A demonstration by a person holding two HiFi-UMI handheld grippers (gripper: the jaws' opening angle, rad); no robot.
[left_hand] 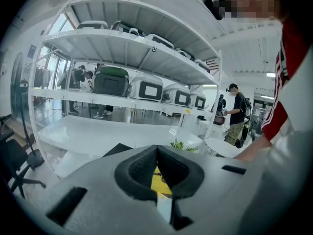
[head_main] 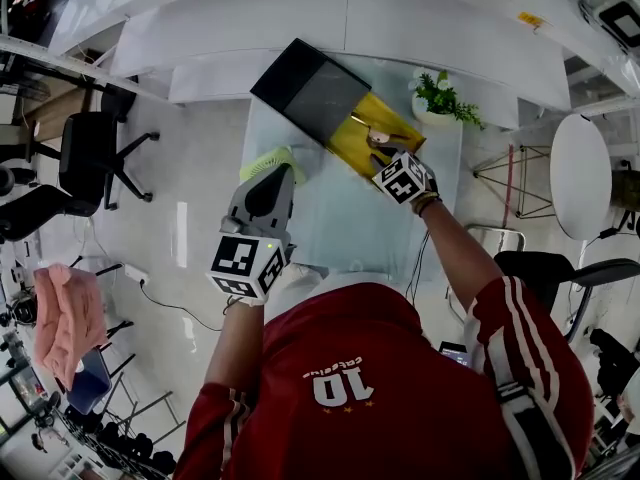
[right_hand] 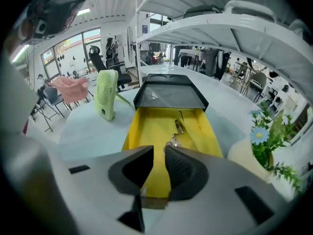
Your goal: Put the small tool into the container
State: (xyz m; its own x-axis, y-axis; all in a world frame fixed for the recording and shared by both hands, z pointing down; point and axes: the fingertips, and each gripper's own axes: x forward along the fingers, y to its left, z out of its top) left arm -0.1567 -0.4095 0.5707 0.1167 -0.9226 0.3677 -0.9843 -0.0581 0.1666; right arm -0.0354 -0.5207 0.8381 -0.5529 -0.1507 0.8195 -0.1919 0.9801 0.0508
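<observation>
The container is a black box point(head_main: 310, 88) with a yellow tray point(head_main: 352, 140) pulled out toward me on the pale table point(head_main: 340, 223). In the right gripper view a small metal tool point(right_hand: 179, 127) lies inside the yellow tray point(right_hand: 151, 126), just beyond the jaws. My right gripper point(right_hand: 159, 153) hovers over the tray's near end, open by a narrow gap with nothing between its pads. It shows at the tray in the head view too, right gripper point(head_main: 380, 148). My left gripper point(head_main: 280, 176) hangs over the table's left side, shut and empty point(left_hand: 156, 150).
A light green fan point(head_main: 266, 159) stands at the table's left edge, just behind the left gripper. A potted plant point(head_main: 440, 98) with a blue flower sits at the back right. Office chairs stand on the floor to the left, white shelving behind the table.
</observation>
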